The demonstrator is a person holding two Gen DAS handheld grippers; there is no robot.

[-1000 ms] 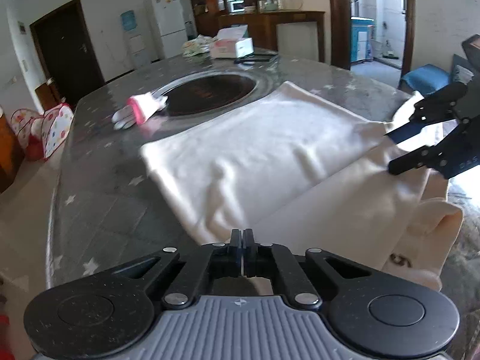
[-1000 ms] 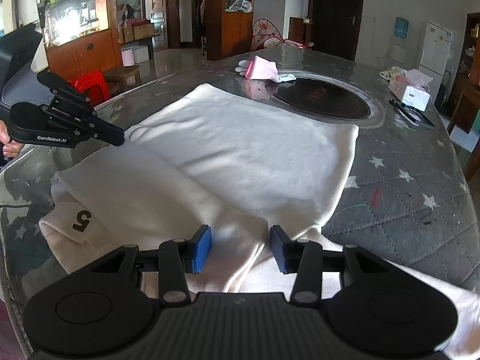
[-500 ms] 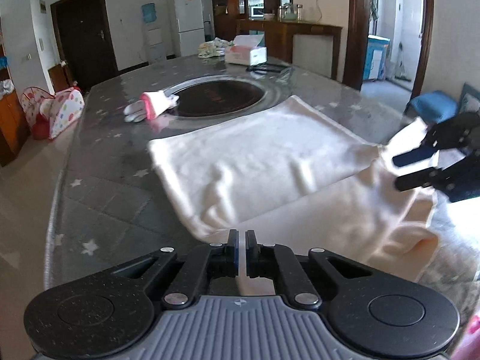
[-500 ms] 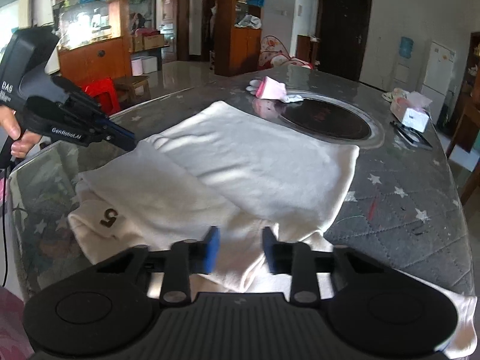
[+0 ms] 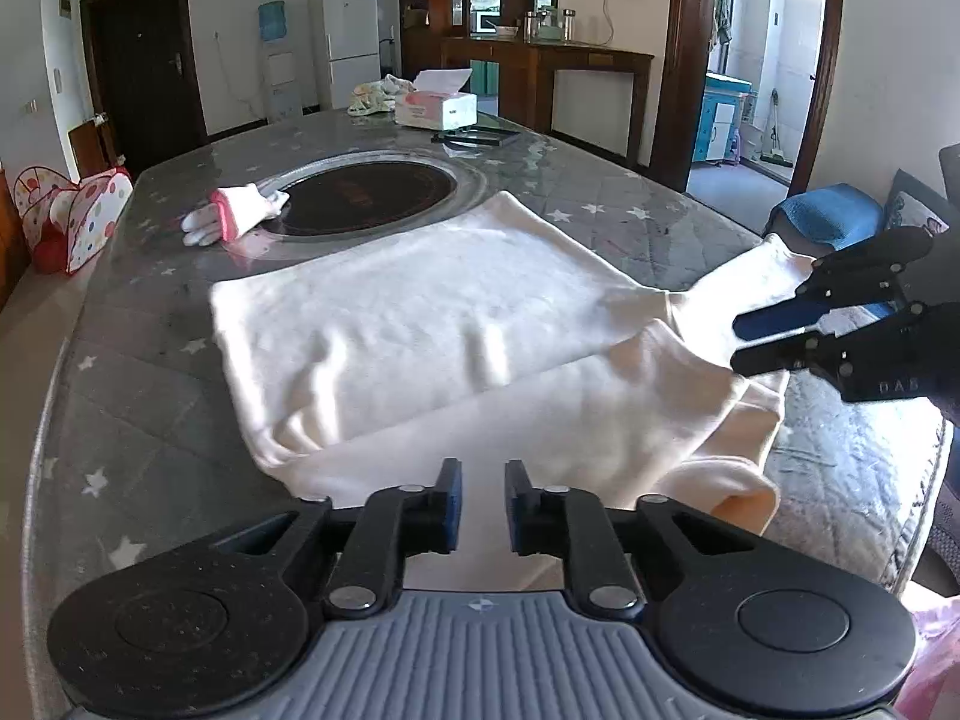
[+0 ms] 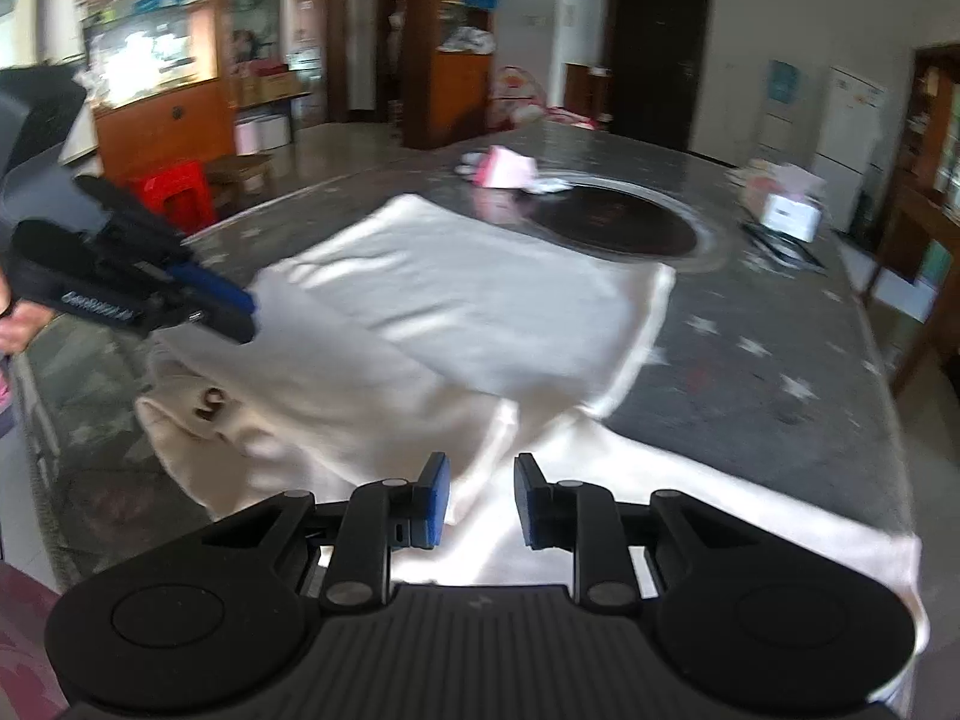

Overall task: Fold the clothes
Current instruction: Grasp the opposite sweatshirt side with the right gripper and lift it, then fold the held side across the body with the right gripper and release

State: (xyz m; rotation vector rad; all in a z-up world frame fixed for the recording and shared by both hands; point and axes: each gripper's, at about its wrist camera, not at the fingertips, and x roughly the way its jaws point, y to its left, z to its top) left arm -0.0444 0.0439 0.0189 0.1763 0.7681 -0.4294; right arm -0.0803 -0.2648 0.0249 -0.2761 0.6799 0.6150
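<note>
A cream-white garment (image 5: 432,330) lies spread and partly folded on the grey star-patterned table (image 5: 150,420); it also shows in the right wrist view (image 6: 456,300), with a dark "5" mark (image 6: 210,405) on its near left part. My left gripper (image 5: 483,501) is open and empty just above the garment's near edge. My right gripper (image 6: 477,495) is open and empty over the folded sleeve area; it also shows in the left wrist view (image 5: 744,339) at the right, above the cloth.
A round dark inset (image 5: 360,195) sits mid-table. A pink and white glove (image 5: 231,219) lies beside it. A tissue box (image 5: 435,102) and dark sticks (image 5: 474,138) lie at the far end. A red stool (image 6: 171,192) stands off the table.
My left gripper was shut a second ago and has opened, letting go of the cloth. Both grippers have pulled back and up. The right jaws narrowed, then widened again. The garment's near part has shifted.
</note>
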